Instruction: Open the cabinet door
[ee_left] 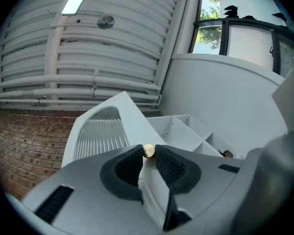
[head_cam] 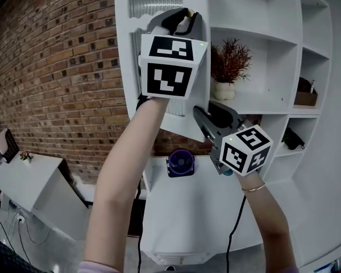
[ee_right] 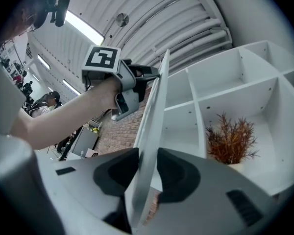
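The white cabinet door [head_cam: 128, 44] with a ribbed glass pane stands swung out from the shelf unit. In the left gripper view its small brass knob [ee_left: 148, 151] sits between the dark pads, and my left gripper [ee_left: 148, 156] is shut on it. From the head view that left gripper [head_cam: 179, 16] is high on the door. Lower down, my right gripper [head_cam: 203, 117] is at the door's lower part. In the right gripper view the door's thin edge [ee_right: 156, 116] runs between the jaws of the right gripper [ee_right: 148, 166], whose pads press on both faces. The left gripper [ee_right: 149, 75] shows beyond.
Behind the door are white open shelves [head_cam: 273, 44] with a potted reddish plant [head_cam: 230, 61] and a brown item [head_cam: 306, 95] further right. A purple fan [head_cam: 181, 162] stands on the white counter below. A brick wall [head_cam: 57, 78] and a white desk [head_cam: 28, 181] lie to the left.
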The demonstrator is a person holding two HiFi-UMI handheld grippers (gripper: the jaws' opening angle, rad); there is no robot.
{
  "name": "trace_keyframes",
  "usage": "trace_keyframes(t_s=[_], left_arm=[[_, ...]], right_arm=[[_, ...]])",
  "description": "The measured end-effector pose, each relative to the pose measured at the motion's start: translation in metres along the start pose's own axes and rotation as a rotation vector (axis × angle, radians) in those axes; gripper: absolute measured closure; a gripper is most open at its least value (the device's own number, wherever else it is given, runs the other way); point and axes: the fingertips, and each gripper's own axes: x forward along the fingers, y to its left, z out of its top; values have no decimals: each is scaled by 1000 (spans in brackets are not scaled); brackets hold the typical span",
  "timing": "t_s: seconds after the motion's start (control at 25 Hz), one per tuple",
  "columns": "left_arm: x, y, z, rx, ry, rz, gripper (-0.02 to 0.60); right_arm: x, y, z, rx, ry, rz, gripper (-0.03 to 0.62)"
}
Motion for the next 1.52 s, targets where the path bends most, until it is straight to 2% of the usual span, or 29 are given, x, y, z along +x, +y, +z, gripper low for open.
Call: trace_keyframes(t_s=[0.2, 0.52, 1.08, 1.52], left_arm=[[-17, 6, 10, -27, 13, 19, 500], [-44, 20, 26, -22, 16, 21, 492], [-88, 51, 46, -19, -48, 11, 486], [-120, 83, 55, 0, -51, 28, 491]], right_arm=[[-7, 21, 7, -17, -13, 11, 490], [-11, 55, 17, -41, -48, 41, 488], [-8, 114, 30, -62, -77, 83, 474], [4, 161, 37, -69, -97, 129, 457]])
